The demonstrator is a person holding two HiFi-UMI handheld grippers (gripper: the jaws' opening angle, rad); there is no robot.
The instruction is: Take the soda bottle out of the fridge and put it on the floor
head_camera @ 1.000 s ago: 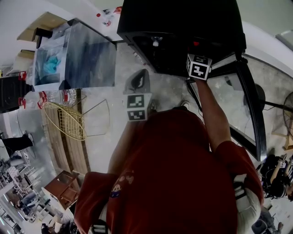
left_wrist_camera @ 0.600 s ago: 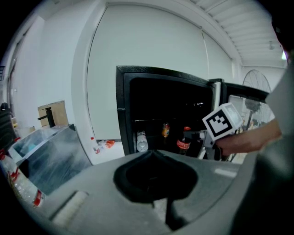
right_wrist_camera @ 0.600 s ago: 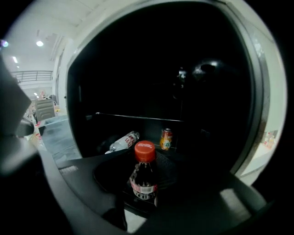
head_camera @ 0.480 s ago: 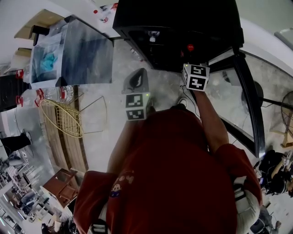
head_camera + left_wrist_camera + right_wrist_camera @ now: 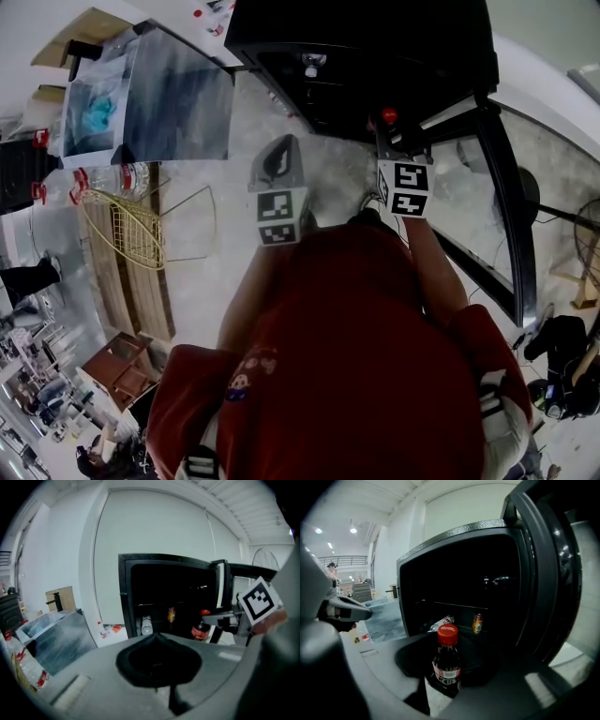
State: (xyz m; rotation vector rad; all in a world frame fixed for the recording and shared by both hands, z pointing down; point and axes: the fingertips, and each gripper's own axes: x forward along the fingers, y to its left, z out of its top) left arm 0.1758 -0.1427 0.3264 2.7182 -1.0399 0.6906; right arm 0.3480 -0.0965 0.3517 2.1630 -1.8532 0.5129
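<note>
My right gripper has drawn back toward me from the mouth of the fridge, where it reached a second ago. Its jaws stand part-way apart, clamped on the soda bottle, which is upright with its red cap up. The bottle is now just outside the fridge opening, in the air, beside the open door. A can and a lying bottle sit on the shelf behind. My left gripper has hardly moved, its jaws together and empty.
</note>
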